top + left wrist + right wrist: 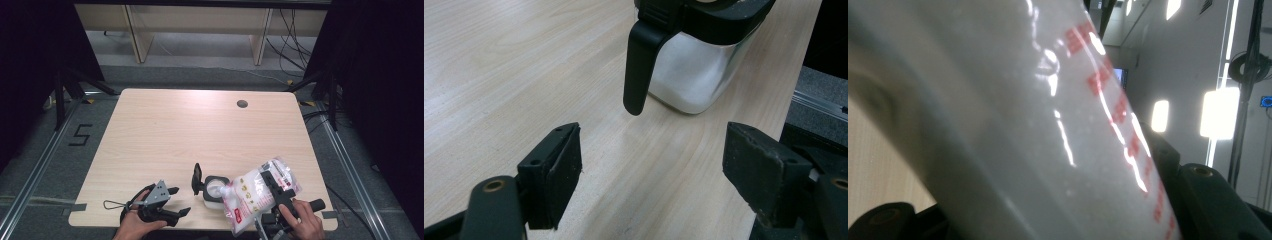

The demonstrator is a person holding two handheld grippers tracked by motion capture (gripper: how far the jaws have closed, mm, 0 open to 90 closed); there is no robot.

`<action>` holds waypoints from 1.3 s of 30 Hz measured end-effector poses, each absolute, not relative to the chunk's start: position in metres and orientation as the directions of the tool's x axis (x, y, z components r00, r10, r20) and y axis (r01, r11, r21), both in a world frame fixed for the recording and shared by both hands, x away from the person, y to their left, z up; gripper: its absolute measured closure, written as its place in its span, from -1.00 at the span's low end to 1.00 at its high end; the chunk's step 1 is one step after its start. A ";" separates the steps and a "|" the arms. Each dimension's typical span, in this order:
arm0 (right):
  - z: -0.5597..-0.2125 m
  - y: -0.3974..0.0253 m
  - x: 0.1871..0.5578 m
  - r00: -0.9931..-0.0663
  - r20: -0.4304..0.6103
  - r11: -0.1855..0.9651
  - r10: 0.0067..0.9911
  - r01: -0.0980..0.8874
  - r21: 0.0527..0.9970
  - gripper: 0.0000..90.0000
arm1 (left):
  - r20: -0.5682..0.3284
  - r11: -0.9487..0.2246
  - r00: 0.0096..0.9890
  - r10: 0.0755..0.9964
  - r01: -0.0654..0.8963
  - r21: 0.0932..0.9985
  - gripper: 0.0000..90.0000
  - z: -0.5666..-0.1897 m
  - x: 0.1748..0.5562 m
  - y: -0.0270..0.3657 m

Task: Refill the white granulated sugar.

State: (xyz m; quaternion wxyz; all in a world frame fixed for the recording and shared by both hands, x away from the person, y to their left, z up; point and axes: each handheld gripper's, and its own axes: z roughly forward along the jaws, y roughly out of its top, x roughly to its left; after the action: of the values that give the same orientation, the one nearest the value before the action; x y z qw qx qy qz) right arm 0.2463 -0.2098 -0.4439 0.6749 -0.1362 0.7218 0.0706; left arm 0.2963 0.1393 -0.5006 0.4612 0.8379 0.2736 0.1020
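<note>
White powder already sits in the jar (216, 191) near the counter's (165, 135) front edge. My right tongs (270, 186) squeeze the tipped bag (250, 192) over it; pouring continues. My left tongs (651, 172) wait wide open, empty.

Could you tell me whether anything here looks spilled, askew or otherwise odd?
Nothing looks spilled. The bag, clamped in the right gripper, is tilted with its corner over the open jar, as for pouring. The left gripper is open beside the jar.

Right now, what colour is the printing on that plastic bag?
Red, on a clear bag of white powder; the right gripper view shows it best.
</note>
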 end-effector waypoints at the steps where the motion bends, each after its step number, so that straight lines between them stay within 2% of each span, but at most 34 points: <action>1: -0.444 -0.211 0.246 -0.064 -0.994 0.959 -0.084 -0.277 -0.063 0.14 | -0.069 -0.437 0.834 0.548 0.355 0.826 -0.48 -0.500 0.297 0.140; 3: -0.442 -0.211 0.247 -0.050 -0.992 0.952 -0.113 -0.292 -0.093 0.14 | -0.083 -0.425 0.829 0.554 0.367 0.828 -0.48 -0.501 0.296 0.139; 5: -0.446 -0.215 0.249 -0.090 -0.993 0.960 -0.077 -0.274 -0.050 0.15 | -0.082 -0.426 0.828 0.554 0.367 0.827 -0.48 -0.501 0.296 0.139; 9: -0.442 -0.219 0.251 -0.103 -0.992 0.956 -0.068 -0.291 -0.035 0.16 | -0.080 -0.426 0.829 0.553 0.364 0.828 -0.48 -0.501 0.296 0.139; 12: -0.444 -0.223 0.252 -0.134 -0.991 0.959 -0.012 -0.282 0.027 0.16 | -0.071 -0.430 0.839 0.540 0.348 0.833 -0.48 -0.500 0.297 0.140; 14: -0.441 -0.224 0.253 -0.131 -0.991 0.955 -0.031 -0.297 0.009 0.16 | -0.052 -0.453 0.841 0.539 0.342 0.824 -0.48 -0.500 0.298 0.141; 15: -0.443 -0.224 0.253 -0.148 -0.989 0.957 -0.006 -0.289 0.037 0.16 | -0.093 -0.408 0.827 0.554 0.368 0.836 -0.48 -0.501 0.296 0.138; 16: -0.445 -0.225 0.252 -0.155 -0.988 0.958 0.012 -0.281 0.055 0.17 | -0.069 -0.433 0.839 0.539 0.346 0.832 -0.48 -0.500 0.297 0.140; 18: -0.446 -0.226 0.253 -0.164 -0.986 0.957 0.011 -0.284 0.058 0.17 | -0.074 -0.423 0.838 0.541 0.347 0.837 -0.48 -0.500 0.297 0.139; 20: -0.442 -0.225 0.254 -0.156 -0.987 0.951 -0.032 -0.307 0.017 0.17 | -0.073 -0.425 0.838 0.540 0.347 0.836 -0.48 -0.500 0.297 0.139; 23: -0.446 -0.227 0.254 -0.189 -0.981 0.949 0.040 -0.299 0.096 0.18 | -0.064 -0.436 0.842 0.536 0.341 0.833 -0.48 -0.500 0.297 0.140; 24: -0.450 -0.228 0.254 -0.216 -0.972 0.946 0.091 -0.286 0.152 0.18 | -0.073 -0.424 0.838 0.541 0.347 0.837 -0.48 -0.500 0.297 0.139; 25: -0.445 -0.228 0.255 -0.202 -0.978 0.947 0.044 -0.303 0.105 0.18 | -0.079 -0.420 0.835 0.545 0.353 0.836 -0.48 -0.500 0.297 0.139; 26: -0.447 -0.229 0.255 -0.222 -0.972 0.944 0.076 -0.297 0.142 0.18 | -0.068 -0.434 0.840 0.538 0.345 0.832 -0.48 -0.500 0.297 0.140; 28: -0.444 -0.231 0.257 -0.216 -0.975 0.942 0.056 -0.312 0.123 0.18 | -0.064 -0.434 0.840 0.539 0.342 0.834 -0.48 -0.500 0.297 0.140; 29: -0.447 -0.232 0.257 -0.243 -0.965 0.938 0.100 -0.300 0.172 0.18 | -0.065 -0.434 0.840 0.538 0.342 0.833 -0.48 -0.500 0.297 0.140; 31: -0.443 -0.233 0.259 -0.229 -0.972 0.936 0.057 -0.327 0.132 0.18 | -0.065 -0.435 0.841 0.538 0.342 0.833 -0.48 -0.500 0.297 0.140; 32: -0.448 -0.235 0.259 -0.264 -0.956 0.932 0.127 -0.298 0.206 0.18 | -0.064 -0.434 0.839 0.540 0.342 0.834 -0.47 -0.500 0.297 0.140; 33: -0.442 -0.235 0.262 -0.234 -0.971 0.931 0.044 -0.342 0.125 0.19 | -0.061 -0.435 0.839 0.541 0.342 0.833 -0.47 -0.499 0.297 0.140; 34: -0.442 -0.235 0.262 -0.234 -0.971 0.931 0.044 -0.342 0.125 0.19 | -0.061 -0.435 0.839 0.541 0.342 0.833 -0.47 -0.499 0.297 0.140; 35: -0.450 -0.236 0.259 -0.281 -0.949 0.931 0.146 -0.286 0.227 0.19 | -0.062 -0.433 0.838 0.542 0.342 0.834 -0.47 -0.499 0.297 0.140; 36: -0.451 -0.236 0.260 -0.287 -0.946 0.927 0.152 -0.290 0.237 0.19 | -0.061 -0.435 0.838 0.541 0.342 0.833 -0.47 -0.499 0.297 0.140; 38: -0.446 -0.235 0.262 -0.269 -0.960 0.925 0.084 -0.336 0.175 0.19 | -0.062 -0.435 0.839 0.541 0.342 0.833 -0.47 -0.499 0.297 0.140; 39: -0.448 -0.235 0.262 -0.291 -0.949 0.922 0.120 -0.321 0.215 0.20 | -0.062 -0.433 0.838 0.543 0.343 0.833 -0.47 -0.499 0.297 0.140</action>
State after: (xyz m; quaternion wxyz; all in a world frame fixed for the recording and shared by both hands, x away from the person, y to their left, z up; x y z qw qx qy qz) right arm 0.2615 -0.2348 -0.4478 0.5920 -0.0643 0.7814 0.1864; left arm 0.2969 0.1397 -0.4994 0.4623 0.8397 0.2637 0.1081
